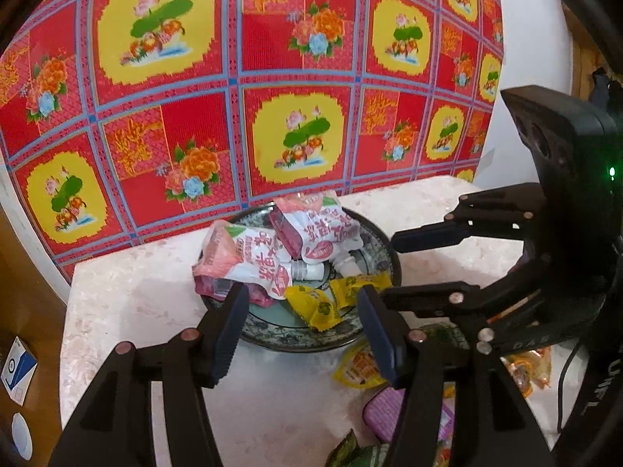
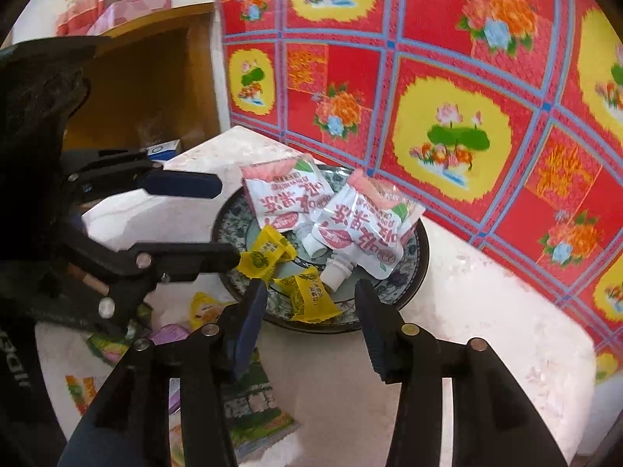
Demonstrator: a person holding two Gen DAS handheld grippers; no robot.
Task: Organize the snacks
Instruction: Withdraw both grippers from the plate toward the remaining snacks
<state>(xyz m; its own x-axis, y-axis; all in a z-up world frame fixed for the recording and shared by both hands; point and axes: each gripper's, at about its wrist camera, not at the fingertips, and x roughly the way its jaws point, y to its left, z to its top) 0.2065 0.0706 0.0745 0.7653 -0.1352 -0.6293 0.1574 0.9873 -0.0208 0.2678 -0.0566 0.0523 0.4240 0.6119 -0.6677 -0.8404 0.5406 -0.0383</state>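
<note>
Both grippers wide open, nothing held: left gripper (image 1: pixel 301 311) over the near rim of the round patterned ceramic plate (image 1: pixel 373 233), right gripper (image 2: pixel 311 305) likewise at its near edge. Plate holds crinkly white-pink spouted pouches (image 1: pixel 323 229) and glossy yellow candy wrappers (image 1: pixel 315 305), sitting near the table's back edge against the floral red cloth (image 1: pixel 233 78). Bare pale marble tabletop (image 2: pixel 486 311) right of plate; loose packets (image 2: pixel 253 408) crowd the near side.

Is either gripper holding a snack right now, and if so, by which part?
Nothing is held. The left gripper and right gripper are both open and empty by the plate.
</note>
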